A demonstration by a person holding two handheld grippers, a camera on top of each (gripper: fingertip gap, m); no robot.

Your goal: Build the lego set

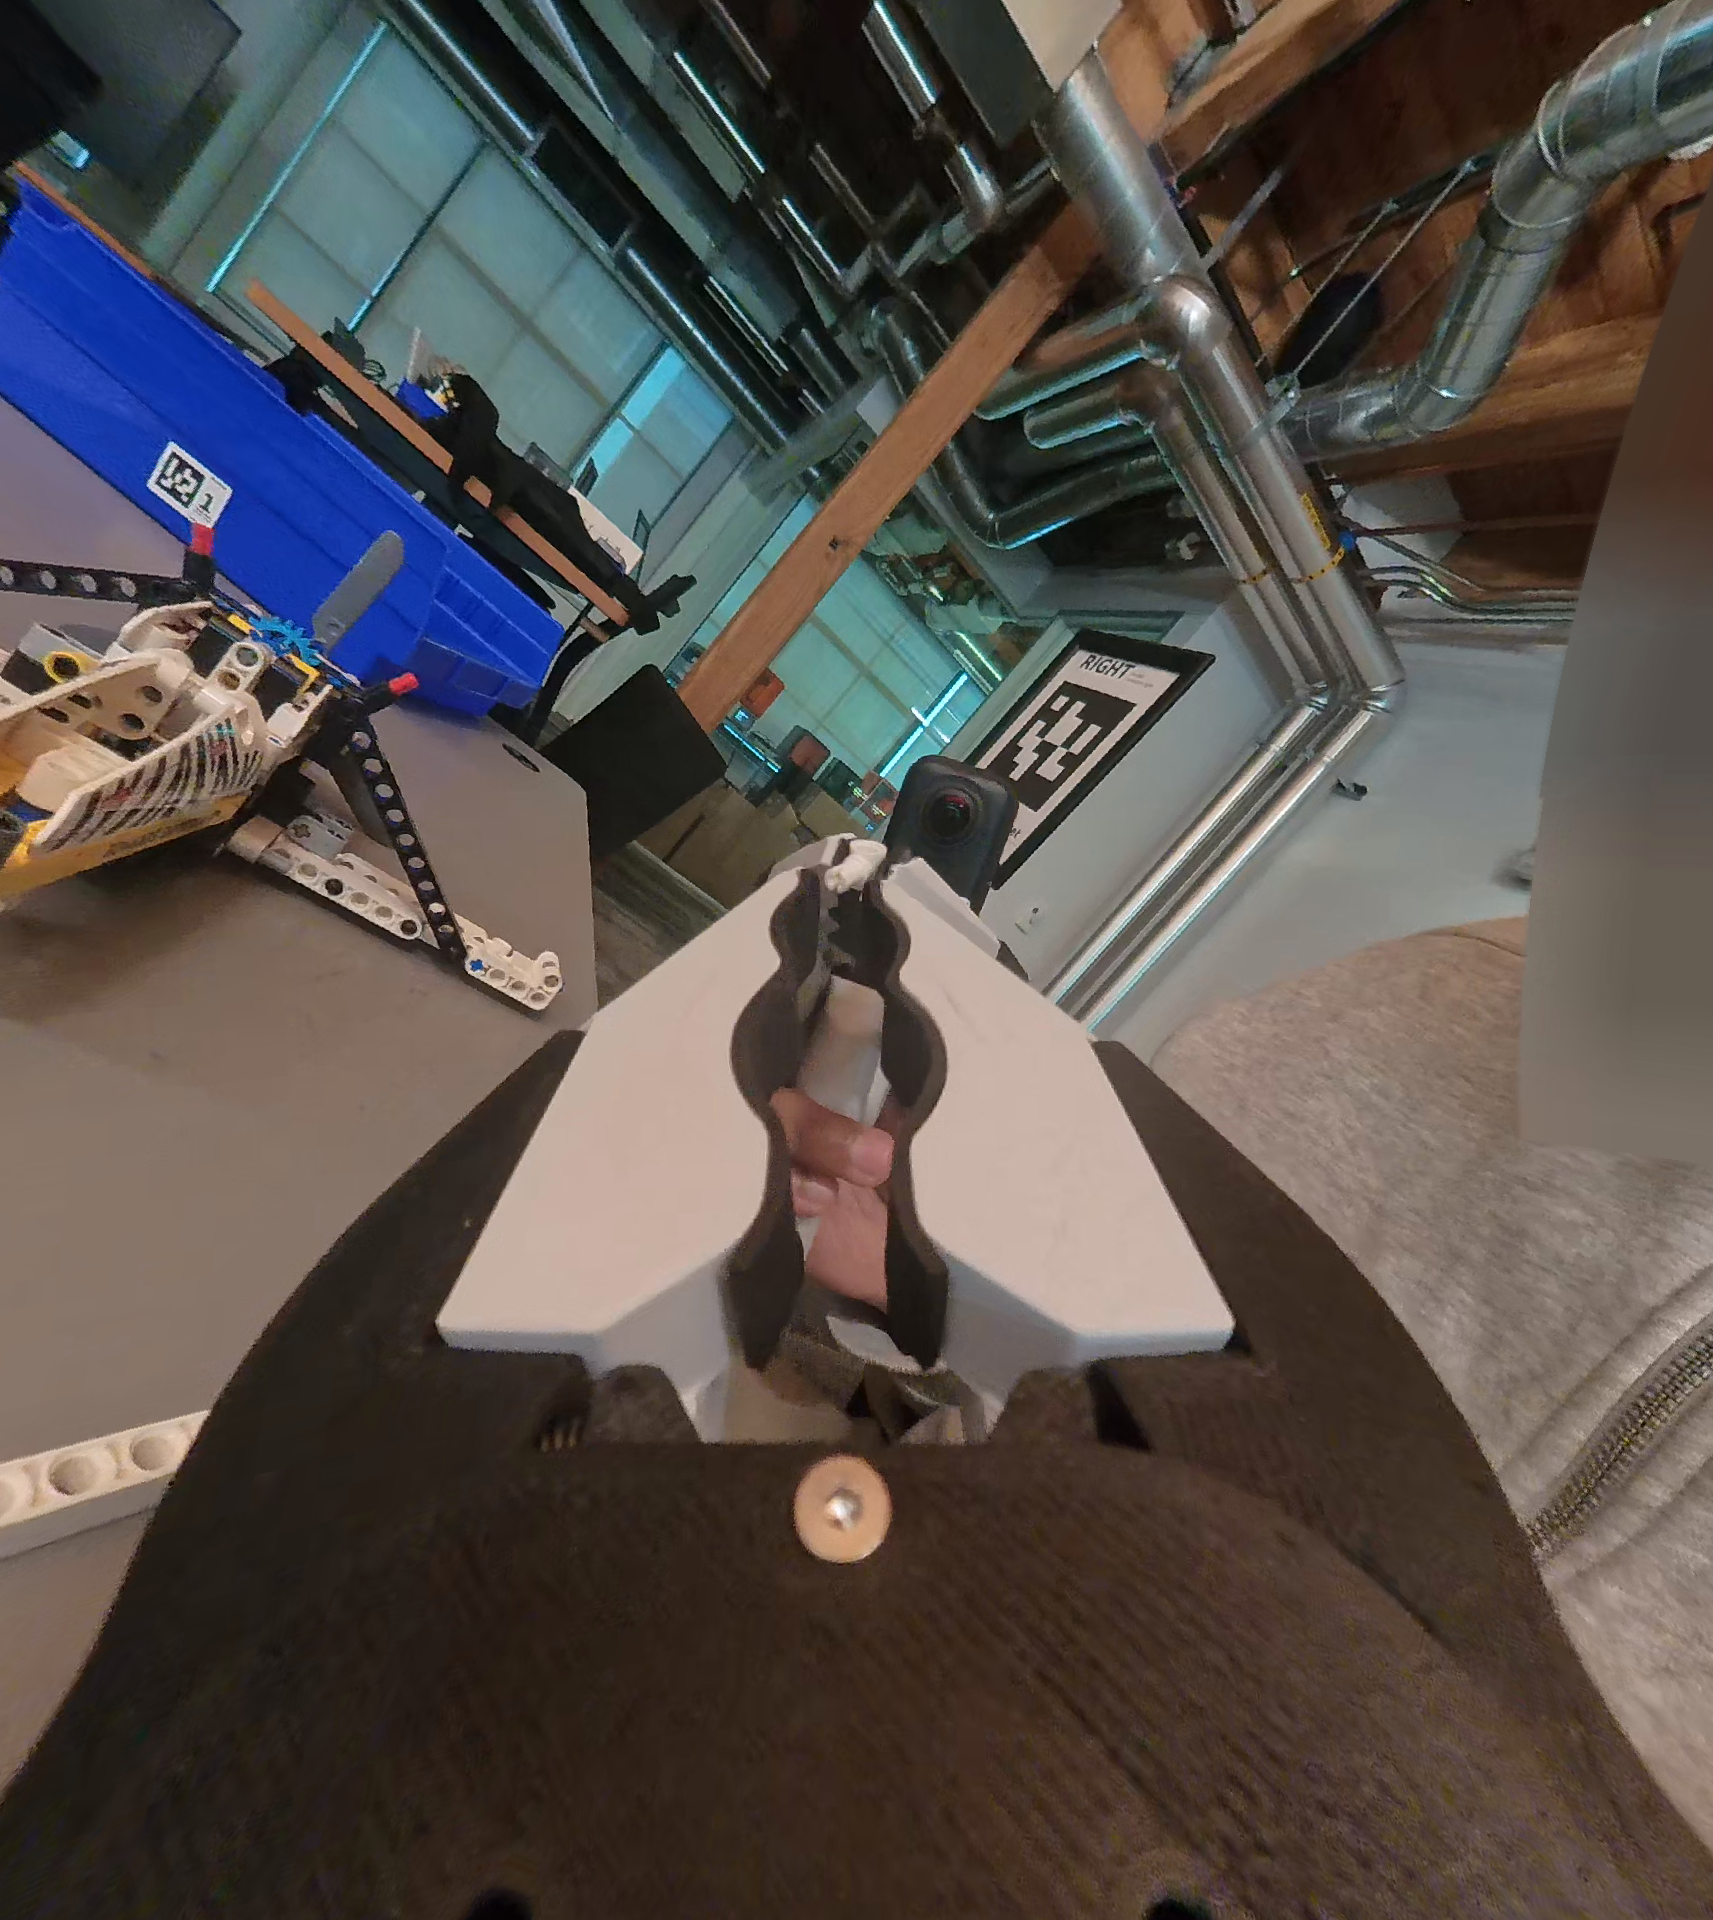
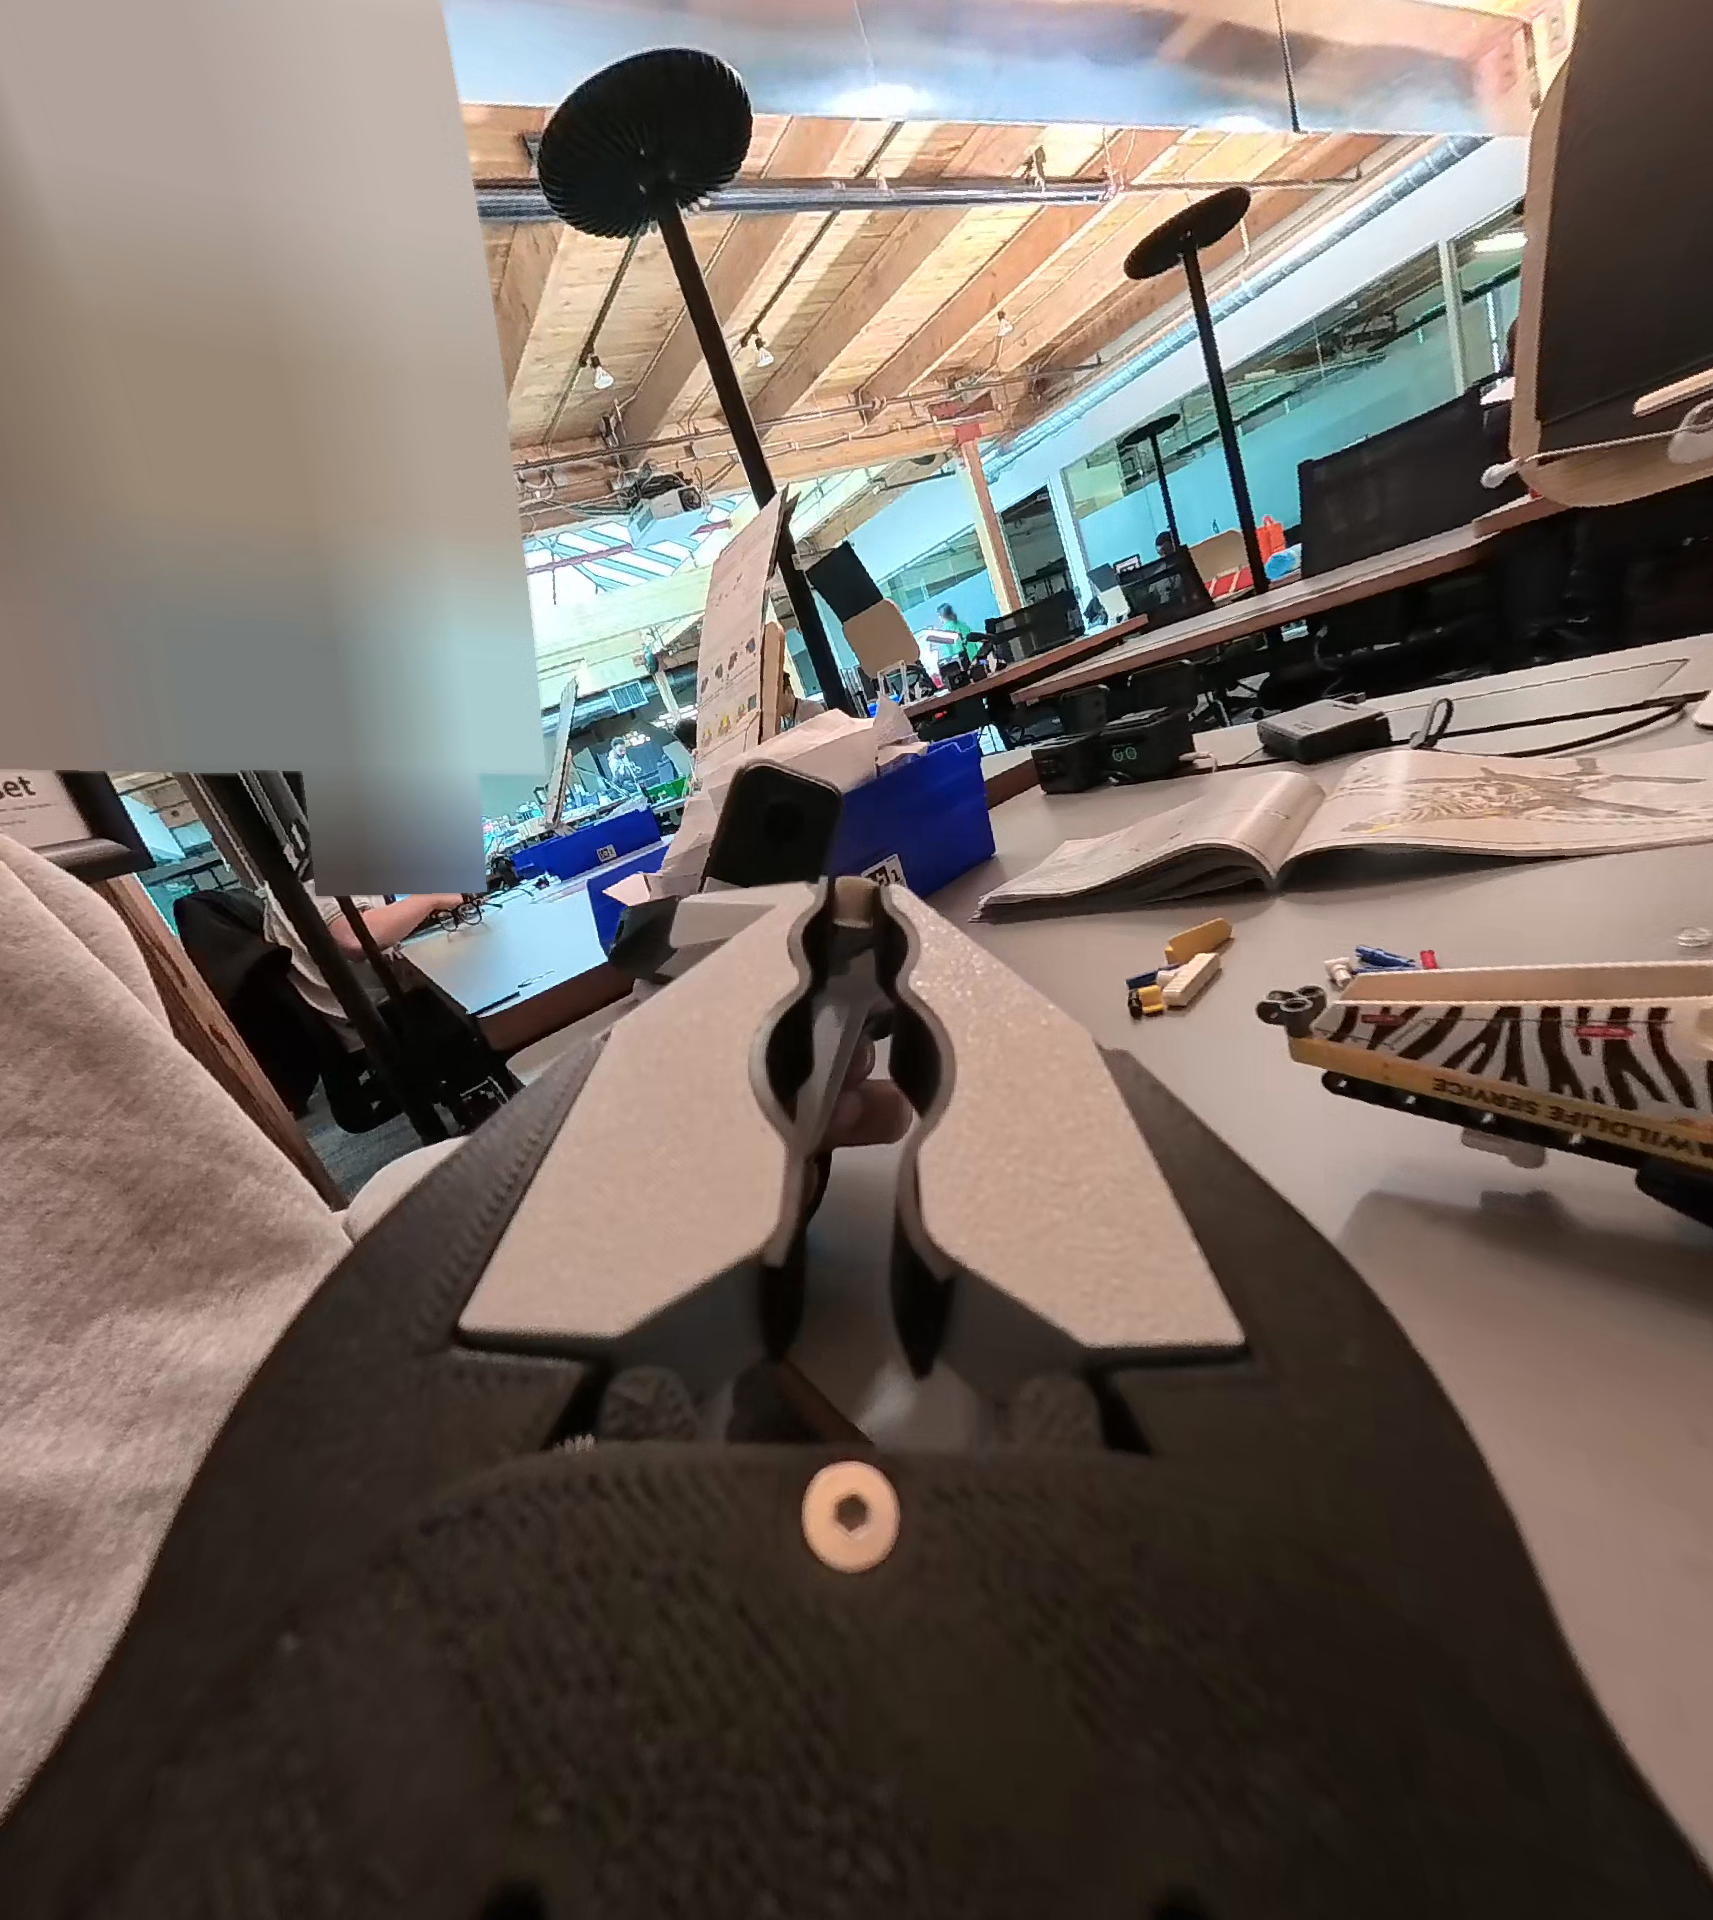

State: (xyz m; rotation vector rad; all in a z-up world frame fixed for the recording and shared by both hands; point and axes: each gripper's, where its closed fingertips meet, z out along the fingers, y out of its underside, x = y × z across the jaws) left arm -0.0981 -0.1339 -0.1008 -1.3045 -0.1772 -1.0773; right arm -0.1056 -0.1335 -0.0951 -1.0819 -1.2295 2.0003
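Note:
My left gripper (image 1: pixel 847 883) is shut on a small white lego piece (image 1: pixel 857 862) that sticks out at its tips. My right gripper (image 2: pixel 852 920) is shut on a small pale tan lego piece (image 2: pixel 852 902). Both are held up off the table, tip to tip; each view shows the other gripper's camera (image 1: pixel 945 821) (image 2: pixel 774 831) just behind the tips. The part-built lego helicopter (image 1: pixel 104 748) with zebra-striped panels lies on the grey table, left of my left gripper and right of my right gripper (image 2: pixel 1558 1049).
A blue bin (image 1: pixel 260 468) (image 2: pixel 925 821) stands behind the model. An open instruction booklet (image 2: pixel 1351 821) and a few loose pieces (image 2: pixel 1179 971) lie on the table. A white holed beam (image 1: pixel 31 1475) lies near the left. A person's grey hoodie (image 1: pixel 1454 1195) is close by. My left and right fingertips are right by each other.

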